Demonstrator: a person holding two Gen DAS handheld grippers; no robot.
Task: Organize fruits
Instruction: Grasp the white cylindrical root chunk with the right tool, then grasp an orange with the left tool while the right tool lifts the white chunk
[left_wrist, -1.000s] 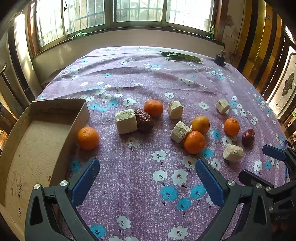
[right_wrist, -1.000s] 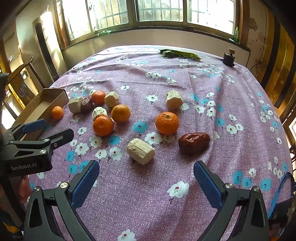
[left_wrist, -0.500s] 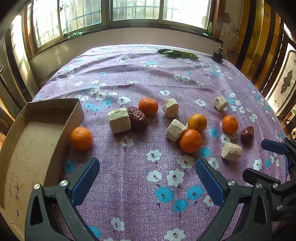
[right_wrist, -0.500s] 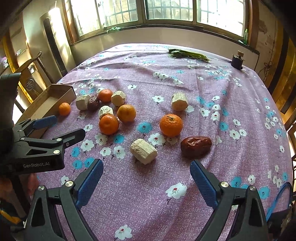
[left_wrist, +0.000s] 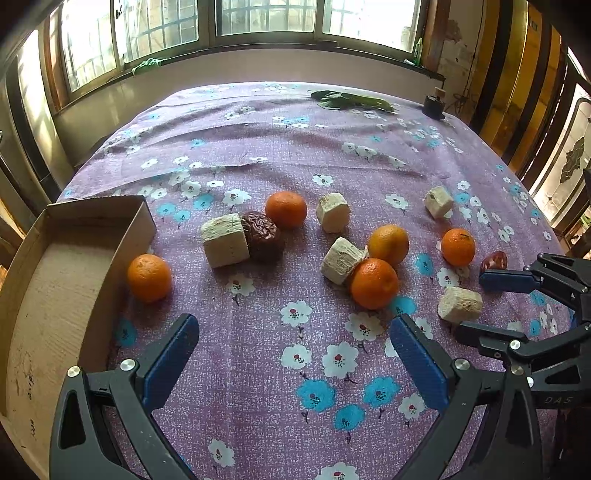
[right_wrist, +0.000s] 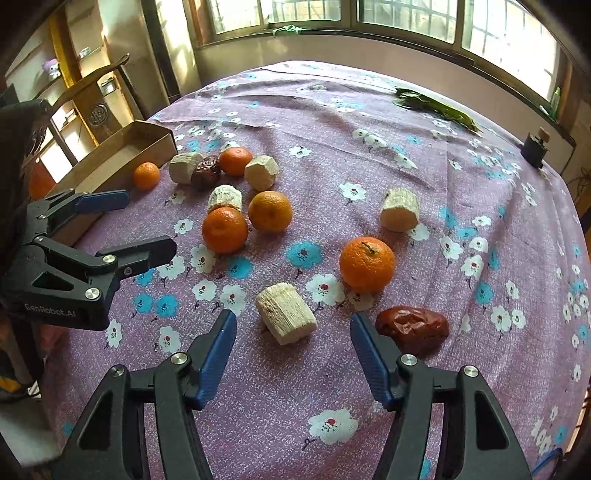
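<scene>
Purple flowered tablecloth (right_wrist: 461, 155) — fruit scattered.
Right gripper (right_wrist: 293, 341), fingers apart, frames pale chunk (right_wrist: 286, 313) lying crosswise; left gripper (left_wrist: 291, 354) empty, apart.

matt floral cloth tablecloth (left_wrist: 295, 155), plain cardboard box (left_wrist: 55, 280), glossy-skinned oranges (right_wrist: 366, 264).

Through the right wrist camera we see our right tool (right_wrist: 293, 330) spread wide, a pale cut chunk (right_wrist: 286, 313) lying just ahead between its blue fingers. A red date (right_wrist: 413, 326) sits beside the right finger, a mandarin (right_wrist: 366, 264) beyond. Our left tool (right_wrist: 127, 225) hangs parted near the cardboard box (right_wrist: 110, 155).
</scene>
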